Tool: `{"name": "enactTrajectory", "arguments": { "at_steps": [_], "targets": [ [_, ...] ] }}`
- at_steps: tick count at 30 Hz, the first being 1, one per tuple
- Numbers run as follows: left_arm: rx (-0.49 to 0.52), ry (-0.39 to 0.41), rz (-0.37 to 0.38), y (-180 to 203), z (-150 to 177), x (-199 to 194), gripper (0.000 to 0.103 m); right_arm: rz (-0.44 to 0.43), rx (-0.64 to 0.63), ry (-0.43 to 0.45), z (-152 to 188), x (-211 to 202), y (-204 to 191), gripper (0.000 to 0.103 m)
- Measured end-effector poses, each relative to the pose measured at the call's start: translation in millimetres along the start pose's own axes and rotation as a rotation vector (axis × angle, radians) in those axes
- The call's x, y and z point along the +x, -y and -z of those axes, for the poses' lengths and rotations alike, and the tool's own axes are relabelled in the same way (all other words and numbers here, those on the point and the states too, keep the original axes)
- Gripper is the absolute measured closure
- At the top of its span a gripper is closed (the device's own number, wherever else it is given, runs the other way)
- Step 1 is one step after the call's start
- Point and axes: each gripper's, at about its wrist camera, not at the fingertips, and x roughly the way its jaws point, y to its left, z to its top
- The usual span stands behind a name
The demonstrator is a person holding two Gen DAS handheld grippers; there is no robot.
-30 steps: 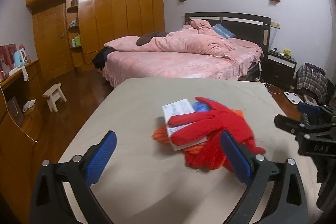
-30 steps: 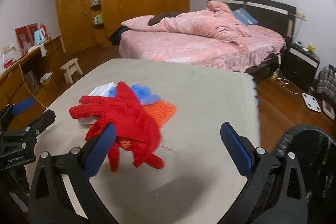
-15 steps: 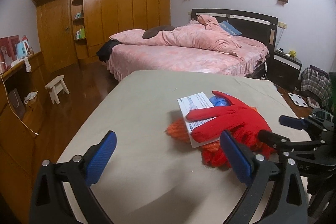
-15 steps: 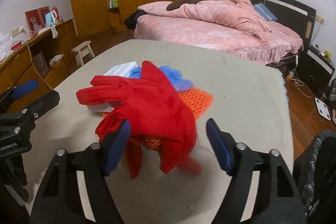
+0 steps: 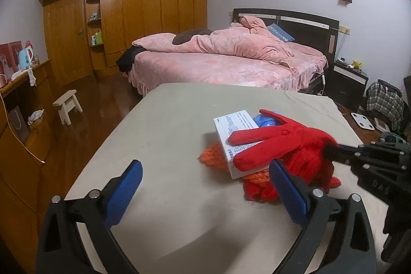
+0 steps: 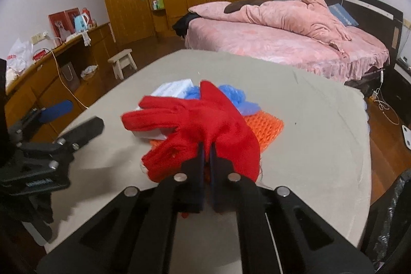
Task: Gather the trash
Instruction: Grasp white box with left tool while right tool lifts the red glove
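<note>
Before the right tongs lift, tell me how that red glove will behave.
Probably floppy: the red glove is soft knit, its fingers draped over the white box, so they should sag. Likely light, since the right tongs pinch just one fold. Its fibres may snag the orange knit underneath and drag it along.

Red glove [image 6: 205, 125]: fuzzy knit cloth, matt. Orange mesh [image 6: 267, 127]: coarse open weave. White box [image 5: 236, 135]: smooth printed card. Table cover [image 5: 167, 125]: matt beige cloth. Gripper pads [image 5: 287, 190]: blue, textured. Floor [image 5: 102, 94], wardrobe [image 5: 154, 4]: glossy wood. Quilt [image 5: 231, 43]: plush.
</note>
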Motion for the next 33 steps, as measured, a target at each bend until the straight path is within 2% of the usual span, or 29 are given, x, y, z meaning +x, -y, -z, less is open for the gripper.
{"name": "enactTrajectory", "arguments": {
  "at_steps": [10, 16, 23, 30, 33],
  "targets": [
    [0.012, 0.016, 0.021, 12.1, -3.5, -8.4, 0.006, 0.012, 0.038, 0.074, -11.3, -41.7, 12.9, 0.101],
    [0.024, 0.019, 0.039, 23.8, -6.0, -6.6, 0.006, 0.083, 0.089, 0.097, -9.8, -61.3, 42.7, 0.101],
    [0.029, 0.001, 0.036, 32.5, -10.0, 14.5, 0.006, 0.133, 0.139, 0.086, -3.1, -57.1, 68.2, 0.101],
    [0.031, -0.038, 0.030, 36.4, -16.0, 48.0, 0.007, 0.119, 0.141, 0.051, 6.5, -38.2, 66.5, 0.101],
    [0.039, -0.063, 0.029, 38.9, -16.5, 60.2, 0.014, 0.108, 0.132, 0.040, 8.3, -32.1, 62.7, 0.101]
  ]
}}
